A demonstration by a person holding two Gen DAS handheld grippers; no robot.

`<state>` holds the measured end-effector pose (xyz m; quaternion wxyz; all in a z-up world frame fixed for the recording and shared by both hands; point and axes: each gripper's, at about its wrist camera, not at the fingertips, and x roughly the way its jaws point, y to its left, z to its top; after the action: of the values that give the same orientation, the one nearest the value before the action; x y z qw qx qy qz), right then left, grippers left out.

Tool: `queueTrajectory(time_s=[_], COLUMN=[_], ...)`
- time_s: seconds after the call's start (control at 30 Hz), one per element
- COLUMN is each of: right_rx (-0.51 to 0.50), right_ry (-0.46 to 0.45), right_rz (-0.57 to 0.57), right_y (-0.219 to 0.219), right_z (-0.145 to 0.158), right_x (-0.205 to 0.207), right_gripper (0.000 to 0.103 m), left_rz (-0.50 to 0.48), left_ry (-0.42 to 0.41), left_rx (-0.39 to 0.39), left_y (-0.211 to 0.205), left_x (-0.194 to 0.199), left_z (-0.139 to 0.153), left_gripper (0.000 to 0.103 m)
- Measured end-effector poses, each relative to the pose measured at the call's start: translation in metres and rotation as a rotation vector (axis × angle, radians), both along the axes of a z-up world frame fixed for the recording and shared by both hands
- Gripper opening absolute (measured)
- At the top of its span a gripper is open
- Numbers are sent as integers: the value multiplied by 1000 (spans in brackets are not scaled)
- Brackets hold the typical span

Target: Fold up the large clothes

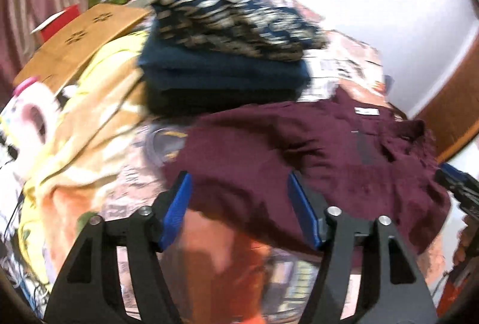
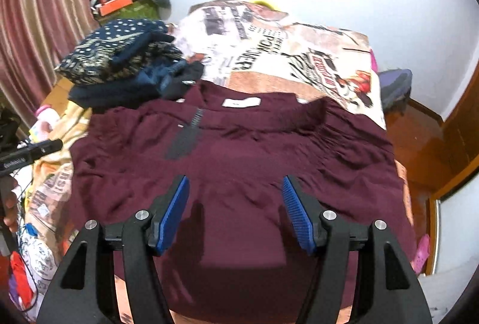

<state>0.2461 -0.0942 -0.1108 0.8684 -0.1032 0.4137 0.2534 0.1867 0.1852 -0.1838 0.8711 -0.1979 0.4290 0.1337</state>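
One maroon garment (image 2: 239, 162) is seen spread flat on the printed bedsheet (image 2: 269, 48) just ahead of and beneath two grippers, left (image 1: 239, 207) and right (image 2: 236, 210), both spread and pinching nothing, with one stack of folded clothes (image 2: 119, 69) beyond to their left.

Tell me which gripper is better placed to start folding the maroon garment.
Probably right: the right gripper is open, centred over the maroon garment. The left gripper, also open, hangs at its edge, partly over the bedsheet.
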Motion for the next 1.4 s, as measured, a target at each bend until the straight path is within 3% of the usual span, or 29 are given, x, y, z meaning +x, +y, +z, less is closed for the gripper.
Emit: queueTrajectory(time_s=[0.07,0.13,0.37,0.47,0.6,0.7,0.87,1.0,1.03,1.07,1.1,1.17,1.27,1.4], right_rx=[-1,-20,-97,-77,-61,-70,-81,-82,-82,-81,-82,-86,-93,-88], right_ry=[12,25,93,87,93,87,82,84,85,87,88,93,102,115], right_rz=[10,17,20,11,-1,-3,-10,-17,-19,-22,-23,-26,-29,-34], right_y=[9,17,23,16,13,15,17,17,17,17,17,17,16,13], right_z=[-5,-13,-45,-48,-49,-50,-50,-50,-50,-50,-49,-49,-47,-42], right_x=[0,0,5,6,7,7,7,8,8,8,7,7,6,3], right_gripper=[62,62,62,69,75,76,77,77,77,77,78,77,77,77], left_rz=[48,82,127,141,161,191,243,267,273,273,264,224,171,138], left_ry=[35,53,57,41,23,1,-76,-110,-120,-128,-130,-107,-105,-123], left_rx=[-18,-94,-468,-590,-702,-759,-771,-734,-721,-715,-697,-582,-477,-404], left_y=[10,19,49,55,59,59,59,55,53,51,48,39,29,24], left_x=[-5,-10,-6,-1,9,14,24,34,36,37,41,45,48,49], left_z=[-14,-30,-87,-103,-123,-136,-141,-140,-139,-137,-133,-117,-94,-62], left_gripper=[67,67,68,68,71,81,89,89,85,70,64,38,24,17])
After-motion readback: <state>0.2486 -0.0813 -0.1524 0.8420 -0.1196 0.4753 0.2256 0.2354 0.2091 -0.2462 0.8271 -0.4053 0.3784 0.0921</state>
